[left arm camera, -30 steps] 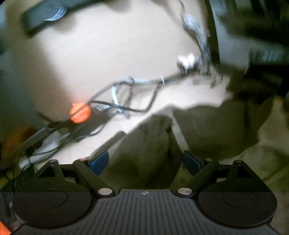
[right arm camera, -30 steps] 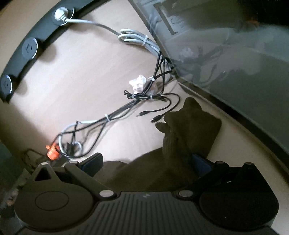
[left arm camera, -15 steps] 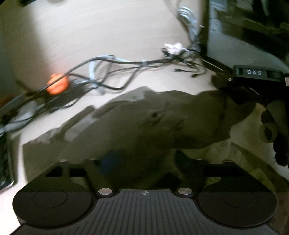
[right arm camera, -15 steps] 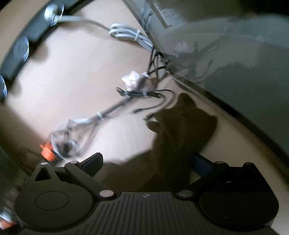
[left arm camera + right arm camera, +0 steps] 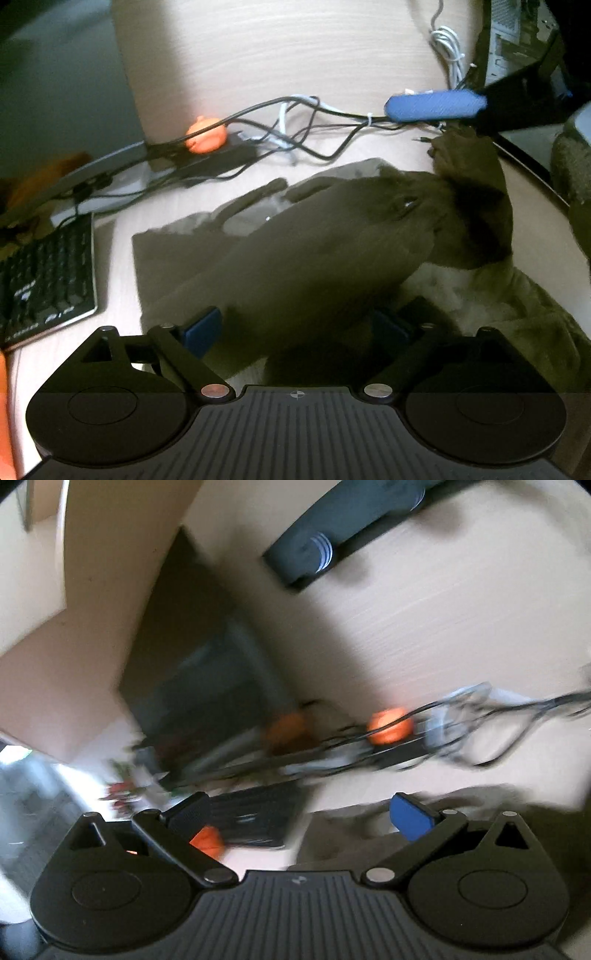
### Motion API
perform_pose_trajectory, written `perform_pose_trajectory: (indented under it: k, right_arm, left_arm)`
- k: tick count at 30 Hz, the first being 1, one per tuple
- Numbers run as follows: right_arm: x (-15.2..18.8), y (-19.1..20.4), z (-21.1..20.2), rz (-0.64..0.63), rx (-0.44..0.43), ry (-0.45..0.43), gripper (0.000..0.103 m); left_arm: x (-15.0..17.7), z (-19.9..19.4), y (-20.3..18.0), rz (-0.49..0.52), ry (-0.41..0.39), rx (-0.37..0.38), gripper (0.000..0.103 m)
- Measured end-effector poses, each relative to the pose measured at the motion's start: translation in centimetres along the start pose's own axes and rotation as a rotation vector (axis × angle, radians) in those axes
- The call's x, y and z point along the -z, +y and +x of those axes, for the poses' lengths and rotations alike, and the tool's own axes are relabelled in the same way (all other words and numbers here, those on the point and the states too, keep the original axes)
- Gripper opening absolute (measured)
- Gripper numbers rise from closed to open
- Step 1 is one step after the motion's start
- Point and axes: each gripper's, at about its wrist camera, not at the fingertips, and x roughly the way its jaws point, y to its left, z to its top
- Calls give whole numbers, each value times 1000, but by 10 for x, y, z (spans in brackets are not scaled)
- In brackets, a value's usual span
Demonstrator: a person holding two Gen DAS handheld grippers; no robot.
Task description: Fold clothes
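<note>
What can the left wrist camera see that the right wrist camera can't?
Only the left wrist view shows the whole olive-brown garment spread on the desk, the coiled white cable, and the right gripper's blue finger reaching in from the far right. Only the right wrist view, which is blurred, shows the dark bar with a round socket at the top of the desk and a wall corner. Both show the orange ball among the black cables, the keyboard, and the pale wooden desk.
</note>
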Motion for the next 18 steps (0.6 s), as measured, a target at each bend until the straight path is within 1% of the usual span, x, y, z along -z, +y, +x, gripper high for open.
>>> perform_pose_trajectory:
  k: [1,3,4,7,9,10,13,14,15,17,18]
  right_arm:
    - [2,-3,-5,-40,158,-16,103]
    - [10,-17,-7,-111,439,-33,103]
    - [14,-25,-6,-132,552,-36,103]
    - [17,-60,5,-99,716,-19,103]
    - [17,-80,16,-91,814,-23,103]
    - [17,-88,20,-79,842,-28,103]
    - [15,-124,30,18,870,-26,103]
    - [16,-137,29,70,845,-19,103]
    - [15,-150,26,124,811,-14,99]
    - [17,-164,17,201,699,-36,91]
    - [17,-169,13,234,627,-45,81]
  left_arm:
    - [2,-2,3,-16,-5,13,93]
    - [6,-4,11,-58,-15,45,93]
    - [7,-5,14,-80,-18,58,93]
    - [9,-3,17,-132,-14,73,93]
    - [11,1,16,-158,0,81,93]
    - [12,3,15,-169,5,86,93]
    - [13,2,12,-193,6,98,93]
    - [13,1,12,-199,3,101,93]
    - [13,0,12,-206,1,103,93]
    - [14,-3,16,-218,-2,96,93]
    - [15,-4,18,-224,-3,90,93]
